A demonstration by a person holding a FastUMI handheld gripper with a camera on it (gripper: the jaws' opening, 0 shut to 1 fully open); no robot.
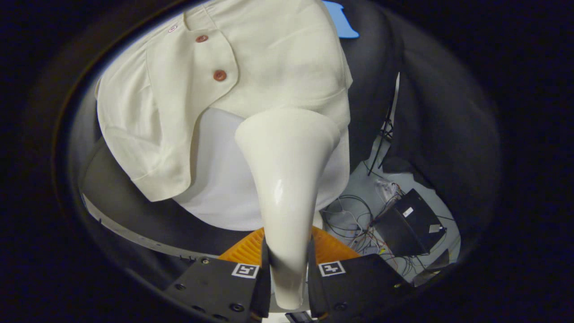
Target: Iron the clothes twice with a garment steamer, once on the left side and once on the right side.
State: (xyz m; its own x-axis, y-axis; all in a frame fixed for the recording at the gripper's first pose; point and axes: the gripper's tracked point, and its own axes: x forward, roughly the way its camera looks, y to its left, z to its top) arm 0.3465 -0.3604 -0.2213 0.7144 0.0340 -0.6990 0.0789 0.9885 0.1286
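My gripper (289, 273) is shut on the narrow handle of a glossy white garment steamer (287, 179). The steamer widens away from the fingers into a flat head (287, 128). That head sits against the lower part of a hanging cream garment (269, 67), below its hem line. The garment has two brown buttons (219, 75) on a flap at its left side, and a thinner white layer (219, 179) hangs beneath it. The black fingers (224, 287) carry square marker tags and press on the handle from both sides.
Black cloth walls surround the garment. To the right of the steamer, on the pale floor, lie a black box (410, 222) and tangled cables (354, 215). An orange ribbed part (332, 249) sits just behind the fingers. A pale strip (134, 235) runs along the lower left.
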